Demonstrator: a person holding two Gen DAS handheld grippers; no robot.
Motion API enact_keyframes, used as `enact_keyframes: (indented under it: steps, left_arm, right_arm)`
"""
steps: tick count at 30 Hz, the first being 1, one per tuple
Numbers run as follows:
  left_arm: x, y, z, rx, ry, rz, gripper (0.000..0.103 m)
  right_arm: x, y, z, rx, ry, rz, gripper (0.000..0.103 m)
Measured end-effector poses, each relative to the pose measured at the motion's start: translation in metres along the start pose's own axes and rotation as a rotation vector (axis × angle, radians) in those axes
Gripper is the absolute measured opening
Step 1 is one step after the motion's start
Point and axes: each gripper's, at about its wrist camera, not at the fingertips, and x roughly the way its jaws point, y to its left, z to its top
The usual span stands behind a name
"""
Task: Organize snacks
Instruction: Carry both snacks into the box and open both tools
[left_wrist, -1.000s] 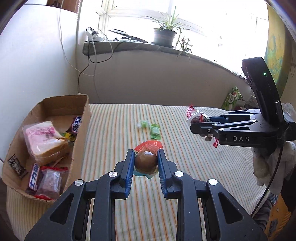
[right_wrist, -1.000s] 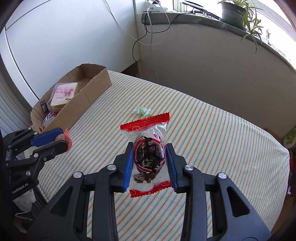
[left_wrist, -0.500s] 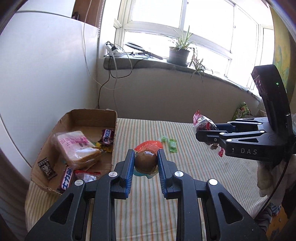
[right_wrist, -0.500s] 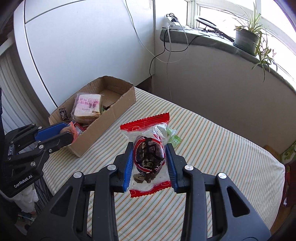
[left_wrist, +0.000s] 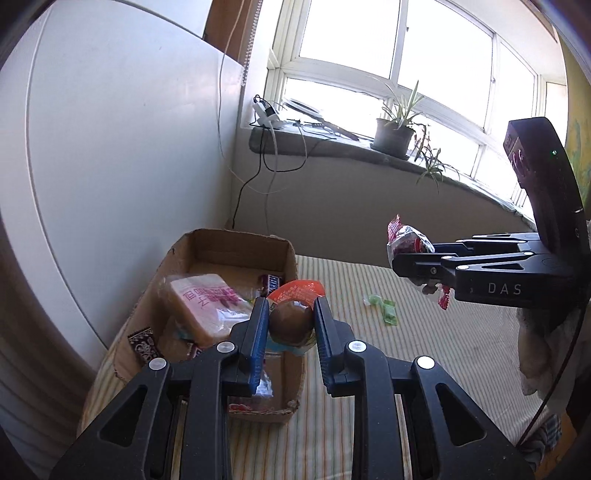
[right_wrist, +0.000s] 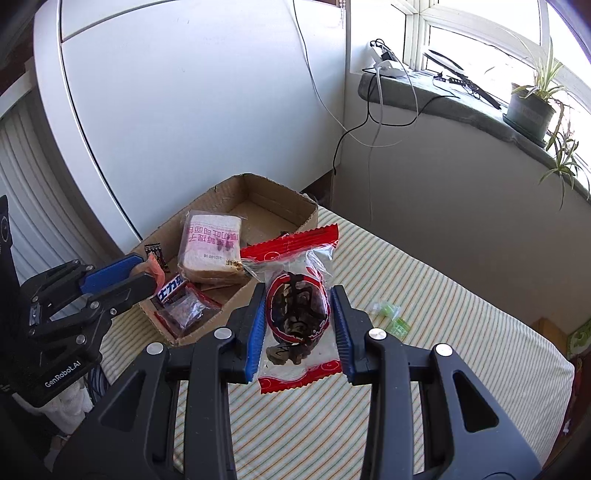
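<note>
My left gripper (left_wrist: 290, 325) is shut on a brown egg snack in an orange-topped pack (left_wrist: 291, 321) and holds it above the right side of the cardboard box (left_wrist: 236, 240). My right gripper (right_wrist: 298, 321) is shut on a clear red-edged packet of dark snacks (right_wrist: 295, 310), held in the air over the striped bed, right of the box (right_wrist: 258, 188). The box holds a wrapped bread pack (right_wrist: 210, 243), chocolate bars and a small red packet (right_wrist: 186, 310). A green candy wrapper (left_wrist: 382, 308) lies on the bed.
The box sits at the bed's left edge next to a white cabinet (left_wrist: 110, 147). A grey windowsill (right_wrist: 461, 103) with a potted plant (right_wrist: 532, 107), a charger and hanging cables runs behind the bed. The striped sheet (right_wrist: 443, 314) stretches to the right.
Both grippers rose and shifted left toward the box, each still holding its snack. The left gripper's egg snack is now over the box's right side.
</note>
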Motion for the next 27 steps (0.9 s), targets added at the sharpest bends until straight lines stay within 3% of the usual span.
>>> enact_keyframes:
  steps: [5, 13, 27]
  left_arm:
    - [0.008, 0.031, 0.004, -0.03, 0.005, 0.048, 0.023]
    - [0.022, 0.049, 0.005, -0.031, 0.022, 0.077, 0.023]
    - [0.039, 0.06, 0.002, -0.036, 0.043, 0.088, 0.023]
  right_arm:
    - [0.025, 0.017, 0.031, -0.014, -0.003, 0.024, 0.035]
    - [0.073, 0.043, 0.065, -0.036, 0.008, 0.053, 0.035]
    - [0.128, 0.057, 0.068, -0.036, 0.075, 0.091, 0.035]
